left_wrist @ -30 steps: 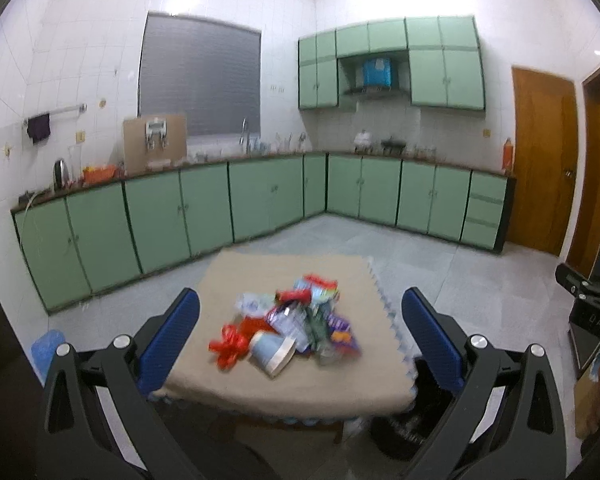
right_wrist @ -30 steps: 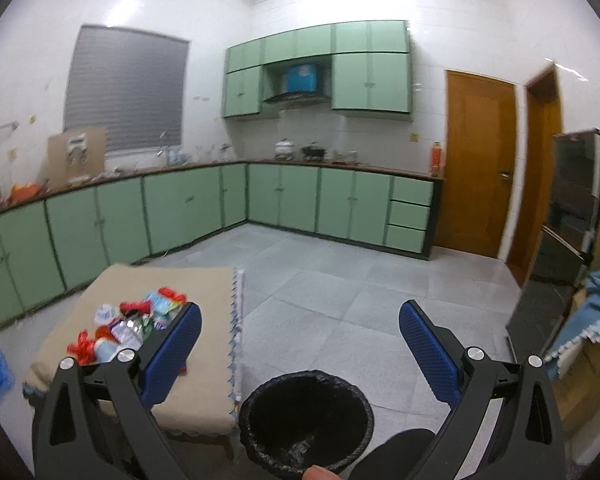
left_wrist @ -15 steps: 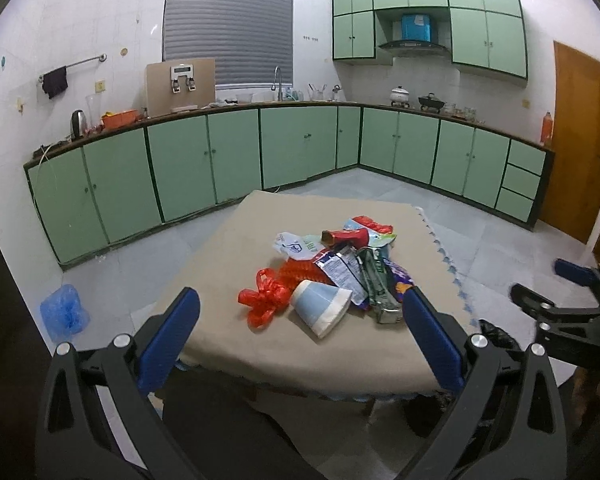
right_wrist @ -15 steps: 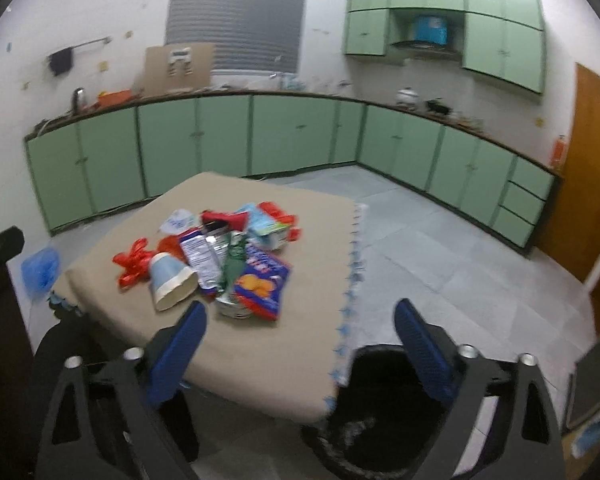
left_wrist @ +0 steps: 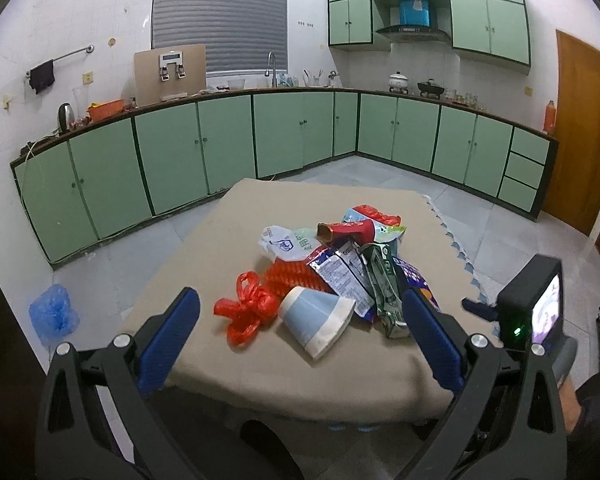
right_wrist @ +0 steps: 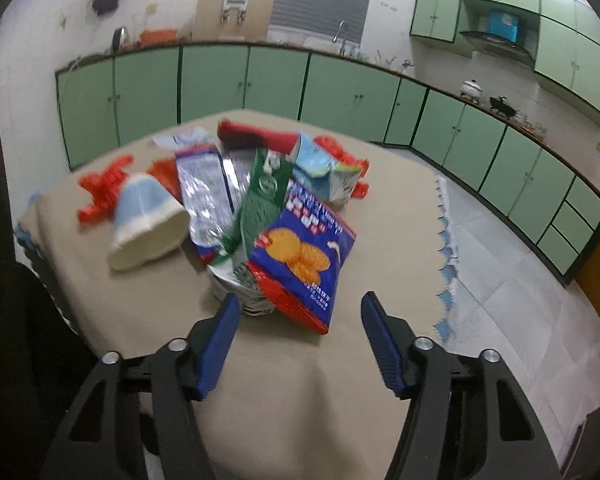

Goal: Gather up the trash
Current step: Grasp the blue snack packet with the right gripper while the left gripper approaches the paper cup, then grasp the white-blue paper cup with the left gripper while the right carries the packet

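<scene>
Right gripper (right_wrist: 296, 316): my jaws closing, nothing gripped | blue biscuit packet (right_wrist: 306, 256) at frame centre, on worktop (right_wrist: 380, 208) | left gripper (left_wrist: 300, 332): jaws wide, empty | advice: pinch the packet's near edge only.

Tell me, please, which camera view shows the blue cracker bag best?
The right wrist view: the blue cracker bag lies face up just ahead of the right gripper, printed crackers visible. In the left wrist view only a sliver of it shows, behind the green wrapper.
</scene>
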A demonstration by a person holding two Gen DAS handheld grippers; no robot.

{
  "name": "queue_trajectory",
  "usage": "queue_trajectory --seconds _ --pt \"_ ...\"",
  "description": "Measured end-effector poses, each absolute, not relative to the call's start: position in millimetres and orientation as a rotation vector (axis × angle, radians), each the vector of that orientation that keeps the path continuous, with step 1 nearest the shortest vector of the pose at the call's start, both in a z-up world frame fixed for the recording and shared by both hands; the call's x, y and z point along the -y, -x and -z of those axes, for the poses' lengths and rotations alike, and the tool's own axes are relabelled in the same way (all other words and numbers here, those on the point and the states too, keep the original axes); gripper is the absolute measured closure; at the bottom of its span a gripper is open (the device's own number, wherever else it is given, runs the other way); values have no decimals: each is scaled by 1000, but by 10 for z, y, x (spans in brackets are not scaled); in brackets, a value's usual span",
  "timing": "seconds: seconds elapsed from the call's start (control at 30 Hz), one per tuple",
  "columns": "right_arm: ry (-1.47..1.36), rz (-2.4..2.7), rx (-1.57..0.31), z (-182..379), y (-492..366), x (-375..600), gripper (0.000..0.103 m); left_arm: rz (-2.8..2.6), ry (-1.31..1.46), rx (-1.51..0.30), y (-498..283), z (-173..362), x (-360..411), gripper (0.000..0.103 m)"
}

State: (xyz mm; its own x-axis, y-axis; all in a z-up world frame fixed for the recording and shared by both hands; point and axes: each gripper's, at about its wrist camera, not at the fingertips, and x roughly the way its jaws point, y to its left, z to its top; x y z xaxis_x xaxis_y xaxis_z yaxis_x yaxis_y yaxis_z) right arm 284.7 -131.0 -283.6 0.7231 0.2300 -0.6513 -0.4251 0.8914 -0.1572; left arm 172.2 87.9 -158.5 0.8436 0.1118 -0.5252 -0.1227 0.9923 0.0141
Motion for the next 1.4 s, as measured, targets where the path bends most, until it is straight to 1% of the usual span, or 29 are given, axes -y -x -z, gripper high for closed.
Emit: queue_trajectory --seconds 0.03,0.07,0.17,0.23,0.33,0.53,0.6,0.8,0.9,0.93,0.97,1.03,1.1,1.13,1.17,1.2,1.33,1.4 --pt "312 -368 -683 2875 -2900 1311 55 -124 21 -557 -1782 1589 -881 5" --pt "309 -374 -696 2908 -2949 1322 57 -126 22 -557 -1818 1600 -884 5" --pt "293 -399 -704 2950 -3036 1363 70 -130 19 -562 -1913 1611 -871 5" --pt "278 -419 -713 2955 -3070 1402 81 -133 16 -570 -1962 1656 -843 5" --pt "232 -454 -705 2933 -3094 1480 87 -125 22 -602 -2028 1783 -805 5" --pt "176 -468 -701 2834 -3079 1646 92 -133 24 -687 -2141 2059 -703 5" --pt "149 -457 -700 2753 -3088 1711 92 -128 50 -710 -2174 2127 -709 5" --pt "110 -453 -675 2579 -3025 1792 93 -208 -15 -795 -2393 2557 -697 6" --pt "105 -460 -674 2570 -3021 1789 93 -247 -37 -830 -2492 2765 -727 16" --pt "106 -462 -676 2578 -3028 1791 92 -258 -34 -847 -2518 2825 -754 27" --pt "107 -462 -678 2588 -3038 1788 93 -262 -25 -865 -2546 2878 -778 35" --pt "102 -463 -683 2603 -3049 1814 93 -268 -11 -891 -2604 2970 -822 37" --pt "106 -461 -690 2621 -3068 1813 92 -273 -16 -895 -2625 3021 -834 45" --pt "106 -460 -692 2625 -3066 1808 93 -263 -7 -896 -2631 3028 -853 60" --pt "108 -458 -697 2633 -3072 1806 92 -248 3 -898 -2630 3028 -858 82" --pt "109 -456 -698 2634 -3072 1806 93 -234 14 -898 -2625 3018 -869 89" --pt "115 -451 -707 2593 -3028 1812 93 -208 24 -853 -2542 2897 -863 95" --pt "121 -446 -712 2563 -2983 1812 102 -195 29 -830 -2494 2801 -852 98"
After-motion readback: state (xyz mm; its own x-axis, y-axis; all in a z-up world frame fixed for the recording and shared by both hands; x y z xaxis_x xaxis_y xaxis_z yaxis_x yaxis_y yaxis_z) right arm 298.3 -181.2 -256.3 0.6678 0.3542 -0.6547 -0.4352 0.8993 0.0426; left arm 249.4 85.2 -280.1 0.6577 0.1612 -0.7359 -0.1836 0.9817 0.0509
